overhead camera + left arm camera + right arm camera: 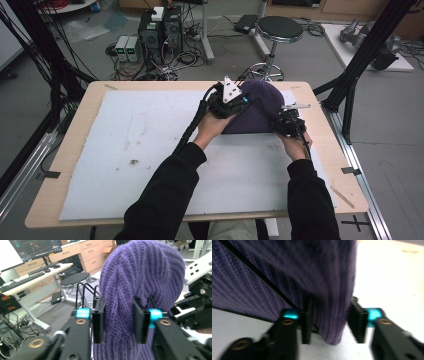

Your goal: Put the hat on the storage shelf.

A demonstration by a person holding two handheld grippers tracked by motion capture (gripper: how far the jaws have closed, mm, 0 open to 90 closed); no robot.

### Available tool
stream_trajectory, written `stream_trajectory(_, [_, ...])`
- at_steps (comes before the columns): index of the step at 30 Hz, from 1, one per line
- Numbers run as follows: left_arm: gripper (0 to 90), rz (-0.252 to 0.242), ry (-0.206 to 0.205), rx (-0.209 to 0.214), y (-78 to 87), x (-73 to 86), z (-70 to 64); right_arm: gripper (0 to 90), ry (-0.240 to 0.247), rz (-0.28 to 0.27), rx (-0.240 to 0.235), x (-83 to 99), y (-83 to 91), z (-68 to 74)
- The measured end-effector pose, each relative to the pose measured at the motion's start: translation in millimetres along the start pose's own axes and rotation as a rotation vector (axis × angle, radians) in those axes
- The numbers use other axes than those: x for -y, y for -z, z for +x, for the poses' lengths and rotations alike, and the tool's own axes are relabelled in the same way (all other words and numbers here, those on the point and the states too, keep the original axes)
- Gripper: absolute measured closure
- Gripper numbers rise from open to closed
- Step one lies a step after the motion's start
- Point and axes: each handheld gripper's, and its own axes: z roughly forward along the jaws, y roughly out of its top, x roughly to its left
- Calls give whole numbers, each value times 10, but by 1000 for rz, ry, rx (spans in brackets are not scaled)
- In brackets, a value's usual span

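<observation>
I have the hat (257, 107) at the mat's (150, 150) far right, left gripper (118, 323) and right gripper (329, 320) each pinching its knit, so gripping is done and handling it remains.

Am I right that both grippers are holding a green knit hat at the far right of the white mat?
Not quite: the knit hat is purple, not green, as the left gripper view shows clearly. The left gripper and right gripper do both have it between their jaws, at the far right of the white mat.
</observation>
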Motion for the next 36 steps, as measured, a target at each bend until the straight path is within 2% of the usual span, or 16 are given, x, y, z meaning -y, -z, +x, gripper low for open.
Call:
stream_trajectory(1, [596, -4, 10, 2, 1, 0, 1, 511, 4, -5, 10, -4, 19, 1])
stream_trajectory(3, [546, -4, 14, 0, 7, -5, 10, 418, -25, -26, -3, -16, 63, -15])
stream_trajectory(5, [468, -10, 37, 0, 11, -9, 17, 350, -44, -41, -4, -25, 113, -20])
stream_trajectory(8, [368, -2, 45, -7, 36, -21, 33, 259, -44, -51, 14, -30, 173, 0])
stream_trajectory(9, [363, -5, 47, -8, 42, -23, 34, 237, -43, -55, 17, -31, 185, 7])
stream_trajectory(15, [329, -18, 55, -8, 136, -38, 55, 170, -51, -85, 44, -42, 295, 58])
stream_trajectory(18, [317, -30, 53, -11, 205, -49, 70, 129, -55, -95, 44, -45, 353, 78])
stream_trajectory(24, [305, -46, 52, -31, 394, -54, 137, 118, -68, -114, 30, -44, 485, 122])
stream_trajectory(28, [305, -21, 105, -31, 534, -26, 215, 115, -89, -134, 28, -38, 575, 139])
stream_trajectory(30, [304, -26, 119, -43, 609, 8, 252, 115, -86, -140, 24, -23, 621, 148])
stream_trajectory(35, [304, -27, 140, -73, 775, 91, 339, 115, -121, -171, 26, 75, 727, 171])
stream_trajectory(36, [304, -28, 145, -77, 804, 104, 356, 115, -117, -173, 26, 91, 733, 168])
